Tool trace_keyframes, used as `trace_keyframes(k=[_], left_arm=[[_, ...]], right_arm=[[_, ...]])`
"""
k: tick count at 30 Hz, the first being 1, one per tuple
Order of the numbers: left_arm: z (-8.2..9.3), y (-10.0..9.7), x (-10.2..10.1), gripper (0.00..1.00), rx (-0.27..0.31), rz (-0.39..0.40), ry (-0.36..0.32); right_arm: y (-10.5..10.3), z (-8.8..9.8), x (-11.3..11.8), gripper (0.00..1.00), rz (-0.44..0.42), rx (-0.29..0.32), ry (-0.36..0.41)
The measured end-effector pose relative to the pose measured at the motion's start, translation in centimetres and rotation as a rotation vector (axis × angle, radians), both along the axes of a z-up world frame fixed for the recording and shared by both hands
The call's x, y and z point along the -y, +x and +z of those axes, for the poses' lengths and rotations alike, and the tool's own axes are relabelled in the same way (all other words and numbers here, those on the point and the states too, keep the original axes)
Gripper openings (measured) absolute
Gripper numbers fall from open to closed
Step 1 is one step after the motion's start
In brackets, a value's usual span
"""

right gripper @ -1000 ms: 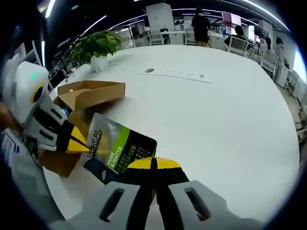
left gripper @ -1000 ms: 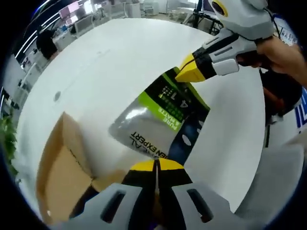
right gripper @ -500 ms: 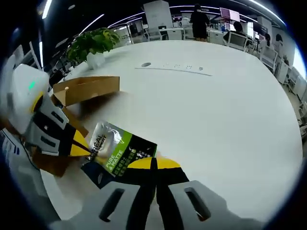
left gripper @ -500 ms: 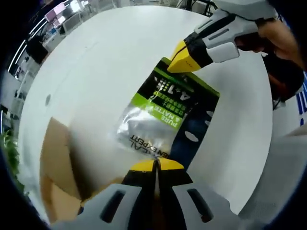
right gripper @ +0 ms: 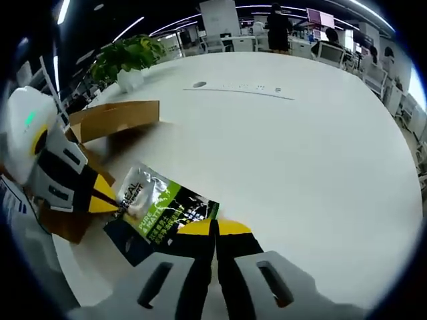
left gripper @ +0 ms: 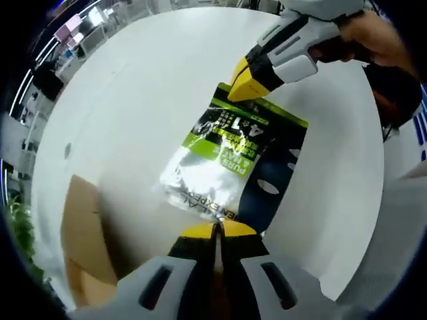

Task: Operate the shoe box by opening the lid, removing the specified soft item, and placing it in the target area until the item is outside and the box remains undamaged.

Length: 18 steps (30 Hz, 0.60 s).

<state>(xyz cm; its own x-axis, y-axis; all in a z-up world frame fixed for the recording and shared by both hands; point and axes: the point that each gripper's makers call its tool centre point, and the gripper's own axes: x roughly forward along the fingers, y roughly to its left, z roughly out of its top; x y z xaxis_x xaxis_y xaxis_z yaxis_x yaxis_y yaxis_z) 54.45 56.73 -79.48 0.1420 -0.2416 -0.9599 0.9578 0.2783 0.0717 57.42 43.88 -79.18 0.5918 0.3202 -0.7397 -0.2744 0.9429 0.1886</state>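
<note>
Now, my read of both views, with the shoe box as the landmark.

Left gripper point(left gripper: 215, 230): my jaws are pressed together with no gap showing, clamped on the near edge of the soft pouch point(left gripper: 233, 163), the edge that carries the brand lettering. From the right gripper view I see the same gripper point(right gripper: 107, 199) pinching that lettered end, just beside the box.

Right gripper point(right gripper: 215, 228): jaws closed tight on the opposite edge of the pouch point(right gripper: 157, 213), the dark green end. From the left gripper view its yellow tips point(left gripper: 248, 87) bite the pouch's far edge, and a hand point(left gripper: 370, 37) grips the handle behind them.

Soft pouch: outside the shoe box point(right gripper: 110, 123), stretched between my two grippers over the white table point(right gripper: 300, 133). Whether it touches the tabletop I cannot tell.

Pouch axis: its long axis runs from one gripper to the other, lettered end toward the box, green end away from it.

Shoe box: brown cardboard point(left gripper: 83, 247), on the table, beside the pouch's lettered end.

Beyond the box: a potted plant point(right gripper: 130, 60) at the table's far edge.
</note>
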Motion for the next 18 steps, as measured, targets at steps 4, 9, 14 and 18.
trace_keyframes(k=[4, 9, 14, 18], left_arm=[[0.0, -0.1, -0.1, 0.01, 0.012, -0.018, 0.01], [0.5, -0.2, -0.4, 0.08, 0.031, -0.035, 0.01], [1.9, -0.2, 0.0, 0.15, 0.055, -0.033, -0.037], [3.0, -0.1, 0.1, 0.18, 0.059, 0.014, -0.097]], right_arm=[[0.0, 0.0, 0.1, 0.0, 0.004, 0.0, 0.003], [-0.1, 0.1, 0.2, 0.01, 0.023, 0.016, -0.018], [-0.1, 0.4, 0.3, 0.03, 0.039, 0.028, -0.038], [0.0, 1.0, 0.5, 0.05, 0.048, 0.051, -0.058]])
